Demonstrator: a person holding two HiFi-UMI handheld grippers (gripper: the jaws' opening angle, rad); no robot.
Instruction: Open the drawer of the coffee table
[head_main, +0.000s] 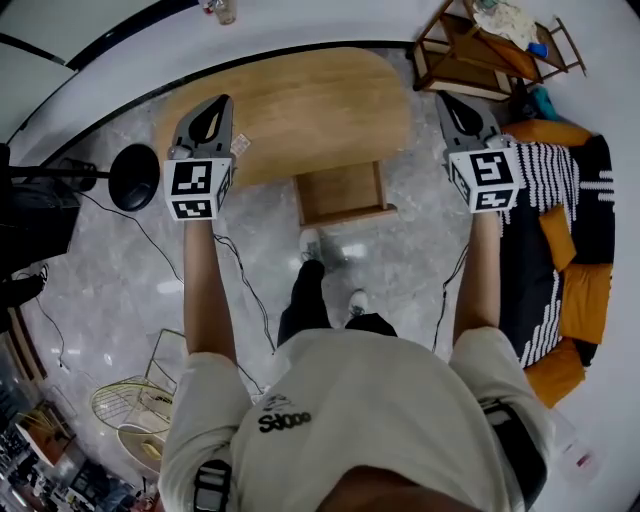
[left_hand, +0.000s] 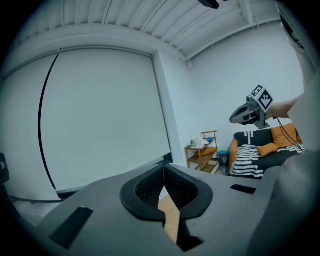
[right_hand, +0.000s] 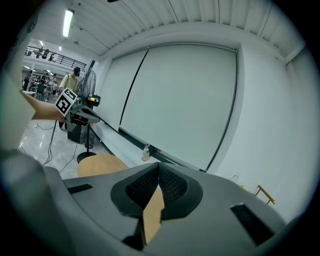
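Grey stone floor (head_main: 120, 270) fills most of the head view, with a white wall along the top. On it stands the wooden table (head_main: 300, 105), an oval top of light wood whose long axis runs left to right and rises a little toward the right. The drawer (head_main: 340, 192) is out: a shallow box of the same wood that projects from the middle of the table's near edge and points toward the person's feet. Its inside looks bare.

Both grippers are held above the table's ends, well apart from the drawer. The left gripper (head_main: 222, 103) has its jaws pressed together on nothing, and the right gripper (head_main: 445, 100) is the same. A shelf (head_main: 480, 50) and a sofa (head_main: 570, 250) stand beyond the table's right end.
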